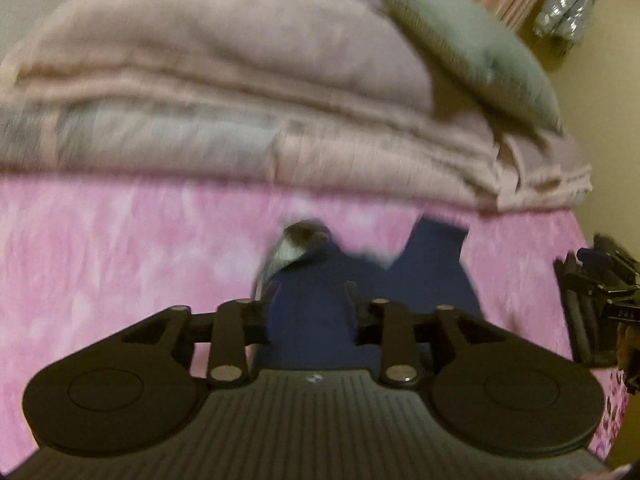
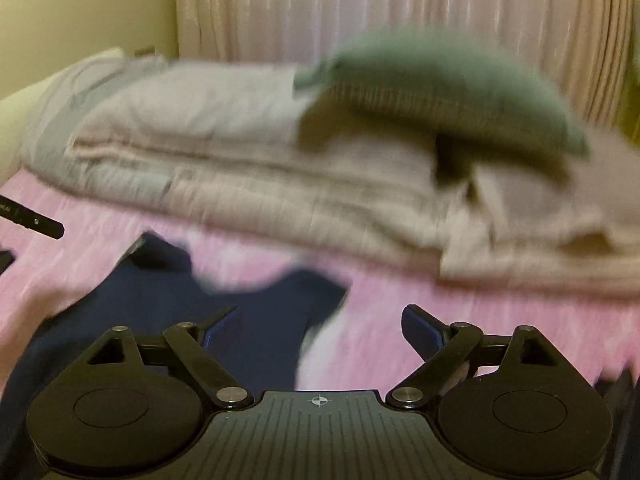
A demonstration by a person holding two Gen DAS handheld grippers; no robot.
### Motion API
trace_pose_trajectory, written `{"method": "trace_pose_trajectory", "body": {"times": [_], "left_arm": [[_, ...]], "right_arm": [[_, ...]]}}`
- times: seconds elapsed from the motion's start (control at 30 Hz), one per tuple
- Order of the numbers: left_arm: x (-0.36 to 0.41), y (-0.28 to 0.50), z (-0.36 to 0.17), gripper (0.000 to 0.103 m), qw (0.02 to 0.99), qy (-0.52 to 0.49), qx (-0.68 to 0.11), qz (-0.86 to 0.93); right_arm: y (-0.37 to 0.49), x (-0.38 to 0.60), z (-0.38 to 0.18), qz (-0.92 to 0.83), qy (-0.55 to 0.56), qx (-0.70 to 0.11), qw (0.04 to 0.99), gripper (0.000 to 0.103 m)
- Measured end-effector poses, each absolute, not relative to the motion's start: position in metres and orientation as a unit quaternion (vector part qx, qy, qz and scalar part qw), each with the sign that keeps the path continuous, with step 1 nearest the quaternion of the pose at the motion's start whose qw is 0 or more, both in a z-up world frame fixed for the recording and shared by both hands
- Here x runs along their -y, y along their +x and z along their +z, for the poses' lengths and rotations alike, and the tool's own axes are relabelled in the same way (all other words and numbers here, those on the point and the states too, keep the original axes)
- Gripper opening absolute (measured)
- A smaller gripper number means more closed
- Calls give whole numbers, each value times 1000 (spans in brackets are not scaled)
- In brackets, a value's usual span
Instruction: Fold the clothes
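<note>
Not much to read here, everything's motion-blurred: there's some tiny pale lettering on the black bar of the other gripper [image 2: 32, 220] poking in at the left edge of the right wrist view, and a similar smudge of text on the rig at the right edge of the left wrist view, but I can't make out either one. The left wrist view gets you a shiny silver foil thing [image 1: 566, 4] up in the top right corner against the wall, which the right view doesn't show; the right view gives a much better look at the pleated pale curtain [image 2: 400, 8] behind the bed. Both show the pink bedsheet [image 1: 100, 248], the stack of folded beige blankets [image 1: 240, 100] and the grey-green cushion [image 1: 472, 52] leaning on top of it. The dark navy garment [image 1: 312, 304] lies flat on the sheet. In the left view it sits right under and beyond the left gripper [image 1: 310, 292], whose jaws stand a little apart with nothing pinched, just cloth showing through the gap. In the right view the garment [image 2: 160, 300] is mostly behind the left-hand finger, and the right gripper [image 2: 320, 320] is spread wide and empty, with the garment's edge and bare pink sheet between the blue pads [image 2: 420, 328].
</note>
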State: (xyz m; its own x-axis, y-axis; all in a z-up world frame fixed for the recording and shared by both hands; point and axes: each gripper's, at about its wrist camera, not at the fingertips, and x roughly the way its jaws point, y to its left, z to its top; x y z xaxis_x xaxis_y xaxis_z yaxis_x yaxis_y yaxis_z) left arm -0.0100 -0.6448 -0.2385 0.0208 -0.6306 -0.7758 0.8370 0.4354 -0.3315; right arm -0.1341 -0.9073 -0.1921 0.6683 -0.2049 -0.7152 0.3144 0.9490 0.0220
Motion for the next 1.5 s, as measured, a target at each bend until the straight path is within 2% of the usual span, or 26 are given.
{"method": "trace_pose_trajectory", "body": {"times": [0.13, 0.27, 0.5, 0.67, 0.93, 1.1, 1.23, 1.27, 1.33, 1.37, 1.4, 1.47, 1.5], "left_arm": [[597, -19, -276, 31, 683, 139, -533, -480], [561, -37, -300, 40, 659, 156, -577, -457], [541, -71, -316, 40, 626, 158, -604, -468], [513, -91, -294, 40, 626, 170, -583, -490], [439, -189, -251, 40, 543, 288, -499, -611], [412, -276, -229, 61, 500, 316, -444, -673], [409, -341, -241, 62, 490, 389, -383, -679], [408, -354, -248, 60, 493, 421, -361, -670], [399, -367, -265, 45, 501, 488, -322, -638], [394, -372, -273, 24, 504, 520, -303, -620], [391, -371, -278, 10, 512, 532, -295, -607], [379, -356, -277, 1, 540, 520, -301, -590], [372, -350, -273, 1, 552, 509, -302, -587]], "right_arm": [[-166, 881, -223, -129, 133, -436, 881, 89], [-189, 834, -250, -110, 167, -481, 854, 89], [-203, 778, -276, -97, 185, -528, 823, 89], [-231, 763, -270, -114, 166, -548, 812, 89], [-310, 745, -253, -108, 136, -581, 795, 89], [-344, 712, -269, -26, 37, -620, 784, 89], [-358, 693, -286, 1, -35, -620, 783, 89], [-360, 690, -289, 0, -45, -616, 786, 89], [-362, 684, -294, -6, -61, -608, 792, 89], [-362, 681, -297, -10, -67, -603, 795, 89], [-363, 678, -299, -17, -71, -596, 799, 89], [-363, 671, -301, -30, -83, -585, 806, 89], [-363, 667, -302, -35, -90, -579, 810, 89]]}}
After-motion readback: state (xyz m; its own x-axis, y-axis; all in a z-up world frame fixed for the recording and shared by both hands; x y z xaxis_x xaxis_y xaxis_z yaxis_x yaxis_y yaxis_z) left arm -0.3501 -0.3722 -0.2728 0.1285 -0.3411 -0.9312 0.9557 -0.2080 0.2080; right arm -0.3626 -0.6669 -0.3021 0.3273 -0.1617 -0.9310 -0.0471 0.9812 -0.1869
